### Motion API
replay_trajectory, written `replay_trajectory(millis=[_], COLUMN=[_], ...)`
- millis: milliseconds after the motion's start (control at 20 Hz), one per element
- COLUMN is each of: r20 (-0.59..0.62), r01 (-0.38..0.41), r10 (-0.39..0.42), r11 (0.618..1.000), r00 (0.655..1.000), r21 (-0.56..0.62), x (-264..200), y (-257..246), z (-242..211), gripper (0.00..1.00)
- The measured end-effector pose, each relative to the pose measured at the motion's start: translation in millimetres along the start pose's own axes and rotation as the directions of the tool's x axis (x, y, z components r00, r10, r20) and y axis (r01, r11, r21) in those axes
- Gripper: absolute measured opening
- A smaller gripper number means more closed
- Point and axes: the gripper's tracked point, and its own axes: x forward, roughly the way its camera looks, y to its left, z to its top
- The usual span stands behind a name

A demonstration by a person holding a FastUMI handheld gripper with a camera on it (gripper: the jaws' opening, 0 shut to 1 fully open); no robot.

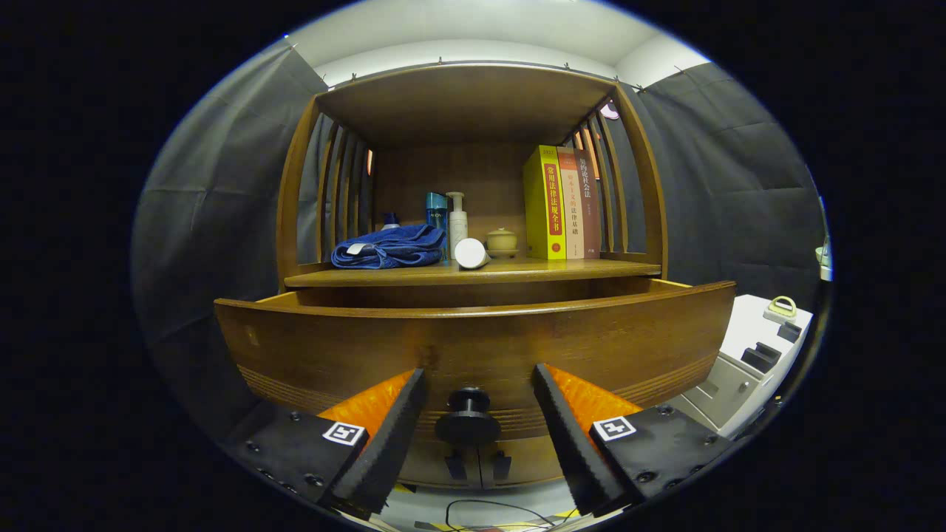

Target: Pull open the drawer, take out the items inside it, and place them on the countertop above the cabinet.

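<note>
Claw: the claw [478, 414] stands apart, low centre of the frame, its two fingers flanking the drawer knob [468, 420] without pressing on it.
Drawer: the drawer [473, 355] fills the middle of the frame, already pulled out from under the worktop [473, 275]; its inside is hidden behind the tall front panel, so the items cannot be seen.
Worktop load: a blue towel [388, 247] left of centre, bottles [447, 218] behind it, a white cylinder [471, 253] lying near the front edge, a small jar [502, 241], and books [562, 203] to the right.
Risk, reach: going in blind over the front panel, the fingers could knock the panel or miss the items.
Risk, placement: free worktop space looks scarce; a set-down item could nudge the cylinder, which would likely roll off into the drawer.
Risk, drawer: a bump on the knob could push the drawer shut.
</note>
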Motion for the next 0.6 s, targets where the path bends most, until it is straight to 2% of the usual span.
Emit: replay_trajectory(millis=[600], r20=[0.003], r01=[0.007], r10=[-0.007], r11=[1.000], r00=[1.000], r21=[0.003], x=[73.1], y=[1.2], z=[6.5], gripper=[0.97])
